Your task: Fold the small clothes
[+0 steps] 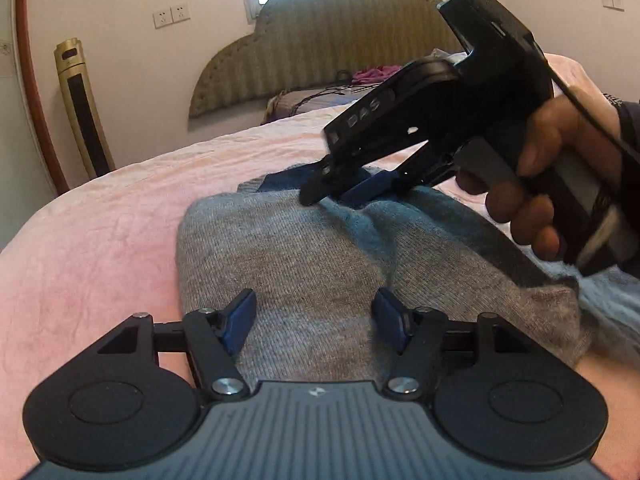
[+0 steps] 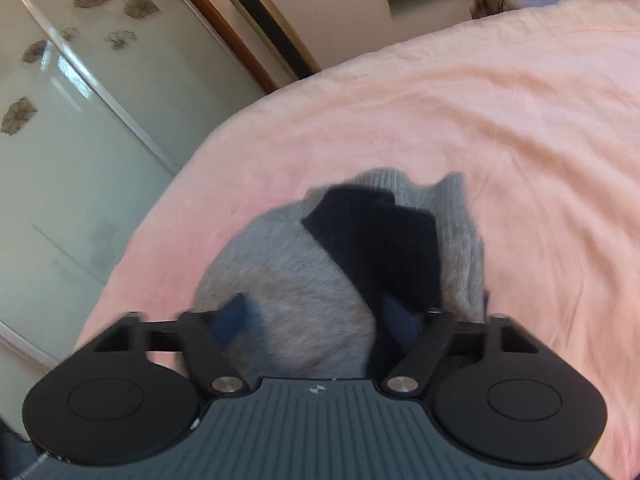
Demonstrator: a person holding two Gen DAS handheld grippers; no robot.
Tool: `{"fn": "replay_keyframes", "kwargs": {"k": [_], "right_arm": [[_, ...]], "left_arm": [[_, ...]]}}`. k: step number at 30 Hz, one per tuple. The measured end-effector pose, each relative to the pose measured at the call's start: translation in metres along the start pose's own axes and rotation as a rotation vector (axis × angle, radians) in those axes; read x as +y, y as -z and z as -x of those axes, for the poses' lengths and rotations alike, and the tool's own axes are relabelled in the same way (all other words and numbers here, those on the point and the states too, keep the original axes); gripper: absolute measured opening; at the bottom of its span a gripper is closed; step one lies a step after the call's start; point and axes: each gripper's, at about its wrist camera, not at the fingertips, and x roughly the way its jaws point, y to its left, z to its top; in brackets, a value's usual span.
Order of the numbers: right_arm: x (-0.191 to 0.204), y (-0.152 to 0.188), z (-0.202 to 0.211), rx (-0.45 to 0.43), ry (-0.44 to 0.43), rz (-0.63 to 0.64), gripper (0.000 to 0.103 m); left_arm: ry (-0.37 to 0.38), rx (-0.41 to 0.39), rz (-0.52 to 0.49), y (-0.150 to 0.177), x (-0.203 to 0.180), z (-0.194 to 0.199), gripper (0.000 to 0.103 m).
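On the pink bed: grey knit garment lying flat, dark navy inner part showing. Left claw spread apart over the near edge, gripping nothing. Right claw parted at the far edge, pads unclamped, hand behind

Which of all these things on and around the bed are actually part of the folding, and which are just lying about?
Part of the job:
- grey knitted garment with dark blue trim
- left tool, open over it
- right tool, at its far edge
- pink bedcover it lies on

Just lying about:
- gold tower fan
- padded headboard
- patterned pillow
- magenta cloth
- wall sockets
- frosted wardrobe door
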Motion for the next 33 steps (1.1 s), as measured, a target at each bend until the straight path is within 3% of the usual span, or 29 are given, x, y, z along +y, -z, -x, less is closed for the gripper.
{"fn": "replay_keyframes", "kwargs": {"k": [1,3,4,6,8,10,12,14,15,16,17,18,19,21,23,25,27,28,29,30,31,33], "right_arm": [[-0.013,-0.002,-0.001,0.0,-0.028,-0.053,0.036],[-0.027,-0.004,-0.002,0.012,-0.003,-0.094,0.007],[-0.032,-0.004,0.0,0.016,0.004,-0.123,0.0],[-0.028,0.002,0.02,0.008,-0.008,-0.174,0.0],[-0.007,0.015,0.046,-0.039,-0.032,-0.104,0.04],[0.013,0.031,0.067,-0.066,-0.084,-0.055,0.064],[0.029,0.045,0.07,-0.024,-0.156,-0.039,0.069],[0.032,0.061,0.059,0.03,-0.09,-0.015,0.061],[0.024,0.068,0.05,0.048,-0.034,-0.004,0.052],[0.011,0.072,0.051,0.009,-0.024,-0.021,0.016],[-0.008,0.071,0.051,0.015,-0.031,-0.106,0.0],[-0.023,0.07,0.052,0.032,-0.087,-0.208,0.0],[-0.025,0.069,0.056,0.044,-0.087,-0.231,0.0],[0.0,0.069,0.07,0.03,-0.008,-0.124,0.0],[0.027,0.07,0.08,0.008,-0.008,-0.047,0.039],[0.045,0.077,0.089,-0.01,-0.074,-0.006,0.059],[0.043,0.085,0.08,0.044,-0.069,0.002,0.065],[0.034,0.089,0.071,0.069,-0.029,-0.003,0.058],[0.021,0.091,0.071,0.03,-0.047,-0.019,0.036],[0.007,0.088,0.071,0.032,-0.058,-0.095,0.026],[-0.003,0.085,0.073,0.051,-0.043,-0.166,0.004],[-0.002,0.083,0.084,0.047,-0.006,-0.175,0.0]], "left_arm": [[0.002,0.001,-0.003,-0.001,0.0,-0.002,0.064],[0.008,0.012,0.01,-0.005,0.002,-0.001,0.064],[0.016,0.01,0.015,-0.007,0.004,0.003,0.064],[0.063,-0.011,0.062,-0.008,0.01,0.018,0.065],[0.105,-0.037,0.085,-0.003,0.015,0.036,0.066],[0.113,-0.026,0.074,0.004,0.014,0.043,0.066],[0.111,0.032,0.071,0.008,0.011,0.033,0.066],[0.095,0.066,0.095,0.014,0.008,0.023,0.067],[0.092,0.053,0.094,0.016,0.008,0.023,0.068],[0.086,0.055,0.089,0.016,0.006,0.023,0.068],[0.078,0.058,0.081,0.015,0.004,0.023,0.069],[0.072,0.058,0.076,0.014,0.002,0.022,0.07],[0.069,0.056,0.075,0.015,0.001,0.021,0.07],[0.066,0.055,0.077,0.016,-0.001,0.023,0.071],[0.065,0.055,0.086,0.016,-0.003,0.026,0.072],[0.062,0.056,0.085,0.015,-0.004,0.024,0.073],[0.062,0.055,0.084,0.017,-0.004,0.028,0.073],[0.063,0.053,0.086,0.017,-0.004,0.029,0.073],[0.064,0.054,0.088,0.017,-0.004,0.029,0.073],[0.065,0.055,0.089,0.017,-0.004,0.029,0.073],[0.065,0.054,0.089,0.017,-0.004,0.03,0.073],[0.062,0.054,0.088,0.017,-0.005,0.03,0.073]]}}
